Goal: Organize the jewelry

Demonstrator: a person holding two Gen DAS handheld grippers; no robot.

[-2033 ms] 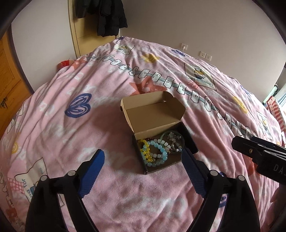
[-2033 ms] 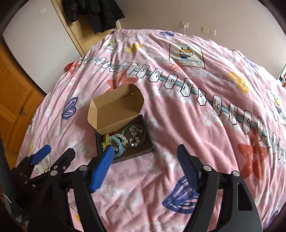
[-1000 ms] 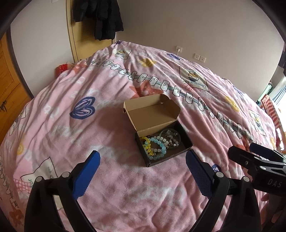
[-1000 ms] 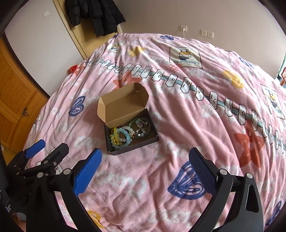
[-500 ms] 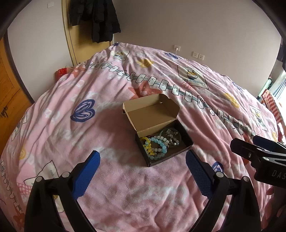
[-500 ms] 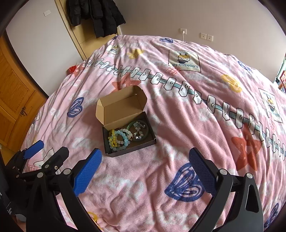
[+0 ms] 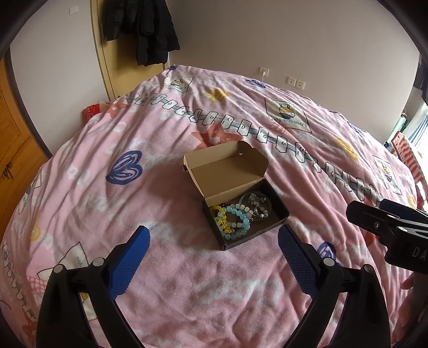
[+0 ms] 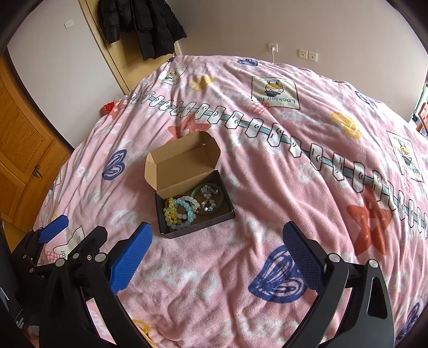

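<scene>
The left gripper [image 7: 212, 241] hangs above the bed with its blue-padded fingers [image 7: 129, 263] spread wide and nothing between them. The right gripper [image 8: 216, 239] is just the same: jaws wide apart, empty, held over the blanket short of the box.

Going from left to right across the room: an orange wooden door [image 8: 24, 150] stands at the far left, then a pale door frame with a black coat [image 8: 141, 24] hanging on it. A small red package [image 7: 92, 111] sits at the bed's far-left edge. The pink blanket [image 7: 187, 281] covers the whole bed, printed with a blue butterfly [image 7: 124, 168], red stars and a chain of white tiles running diagonally.

Near the middle of the blanket sits the cardboard box [image 7: 240, 192], lid flipped up and back. Inside, at the left end, lies a yellow bead bracelet [image 8: 169, 211], touching a light blue bead bracelet [image 8: 184, 211] just to its right. Further right a green bangle [image 8: 207, 198] lies flat with a string of small pale beads [image 8: 208, 199] draped inside and across it. Something dark reddish shows behind the bracelets, but I cannot make out what it is.

On the far wall, right of centre, are white sockets [image 8: 307, 55].
</scene>
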